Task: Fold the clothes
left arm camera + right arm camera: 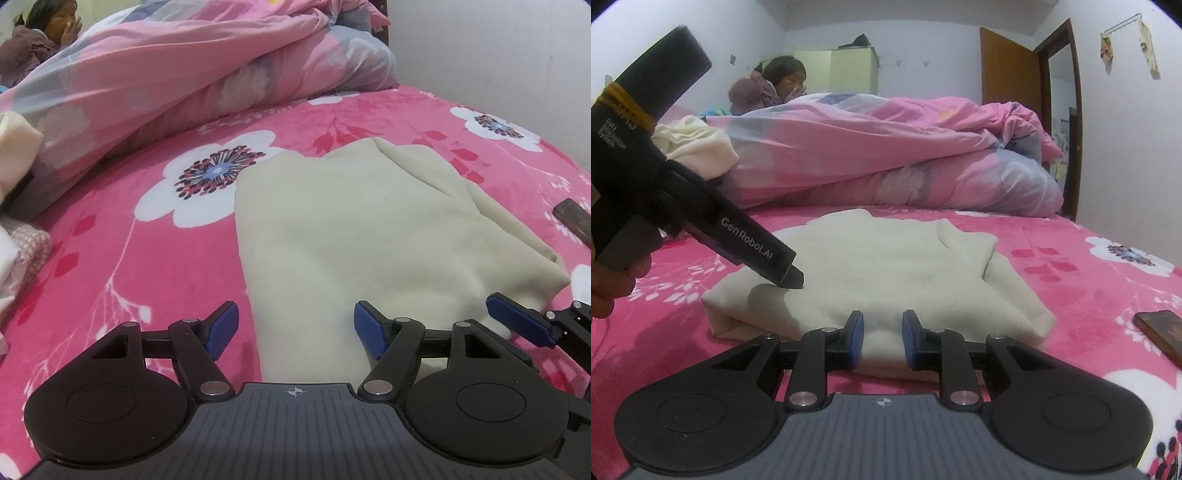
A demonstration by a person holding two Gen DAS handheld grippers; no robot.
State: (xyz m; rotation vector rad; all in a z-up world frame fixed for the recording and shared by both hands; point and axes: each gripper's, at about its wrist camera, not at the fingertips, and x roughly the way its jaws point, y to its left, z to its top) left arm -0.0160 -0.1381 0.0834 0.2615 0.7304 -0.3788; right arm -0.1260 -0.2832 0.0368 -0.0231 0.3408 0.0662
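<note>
Cream garment (886,266), half folded; left gripper (295,328) gaped empty, right gripper (882,339) parted, ungripped (could bunch layers).

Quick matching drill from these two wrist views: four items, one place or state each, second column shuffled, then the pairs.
1. cream garment
2. left gripper
3. right gripper
4. dark phone

A. jaws narrow, at the garment's near edge
B. lying on the pink floral bedspread, right of the garment
C. folded, flat on the bed
D. jaws wide, over the garment's near left corner

Pairs: 1-C, 2-D, 3-A, 4-B
</note>
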